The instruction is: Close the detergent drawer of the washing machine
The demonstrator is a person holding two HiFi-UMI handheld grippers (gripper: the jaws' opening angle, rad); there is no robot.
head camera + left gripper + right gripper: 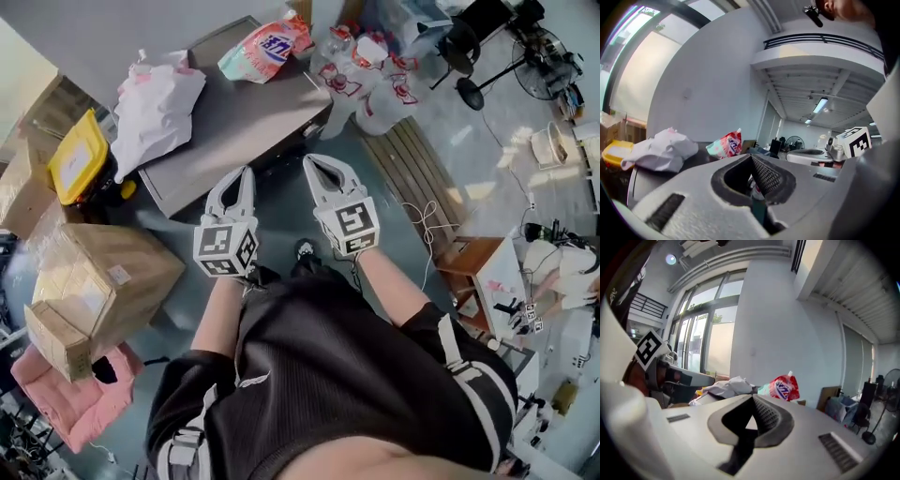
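In the head view the washing machine (pixel 234 127) shows only its grey top; its front and the detergent drawer are hidden from above. My left gripper (pixel 246 172) and right gripper (pixel 314 161) are held side by side in the air in front of the machine's near edge, apart from it. Both point forward, with tips together and nothing between them. In the left gripper view the left gripper (pixel 751 157) has its ribbed pads meeting, and the right gripper (pixel 753 398) looks the same in its own view. A red-and-green detergent pouch (pixel 267 47) lies on the machine top.
A white plastic bag (pixel 155 103) lies on the machine's left part. A yellow container (pixel 77 155), a cardboard box (pixel 103 281) and a pink cushion (pixel 70 398) stand at the left. Water bottles (pixel 370 80), a wooden pallet (pixel 412 159) and a small wooden table (pixel 473 262) are at the right.
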